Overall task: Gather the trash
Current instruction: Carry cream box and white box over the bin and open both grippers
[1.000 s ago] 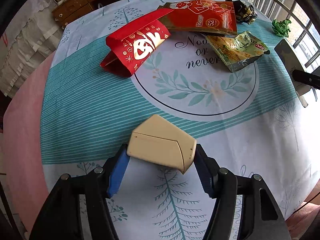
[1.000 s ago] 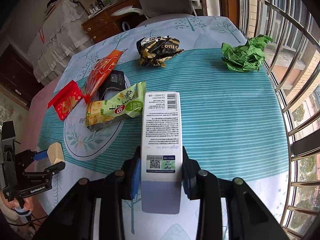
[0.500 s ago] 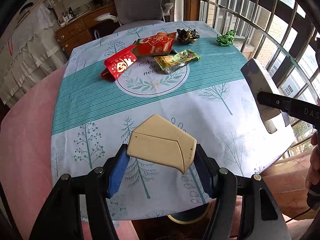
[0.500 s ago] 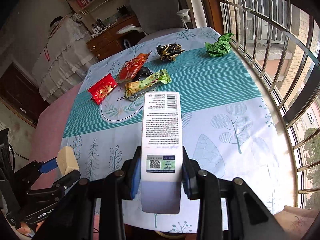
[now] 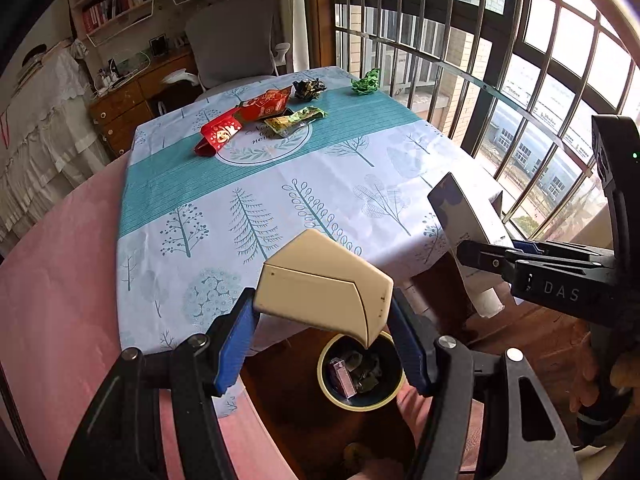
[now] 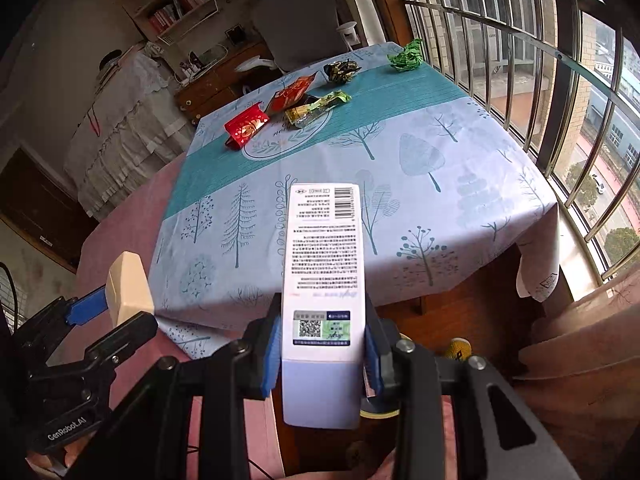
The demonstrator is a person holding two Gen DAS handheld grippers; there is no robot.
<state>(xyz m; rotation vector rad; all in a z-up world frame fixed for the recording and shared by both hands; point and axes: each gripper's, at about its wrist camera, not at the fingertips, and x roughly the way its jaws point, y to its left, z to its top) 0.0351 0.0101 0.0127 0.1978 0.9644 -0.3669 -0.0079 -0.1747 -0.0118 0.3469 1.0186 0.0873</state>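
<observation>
My left gripper (image 5: 322,344) is shut on a beige carton (image 5: 324,288) and holds it in the air above a round bin (image 5: 360,374) with a yellow rim on the floor; the bin holds some trash. My right gripper (image 6: 322,350) is shut on a white printed tube (image 6: 322,280), off the table's near edge. The tube also shows in the left wrist view (image 5: 466,236), to the right of the bin. On the far part of the table lie a red packet (image 5: 218,134), a red snack bag (image 5: 266,104), a green wrapper (image 5: 296,120), a dark crumpled wrapper (image 5: 308,89) and a green crumpled paper (image 5: 366,84).
The table has a teal and white tree-print cloth (image 5: 260,200) over a pink one (image 5: 52,280). Window bars (image 5: 440,32) run along the right. A grey chair (image 5: 232,40) and a wooden desk (image 5: 124,104) stand behind the table.
Both grippers have pulled back and up from the table with their loads. The bin on the floor has come into the left wrist view, under the beige carton.
</observation>
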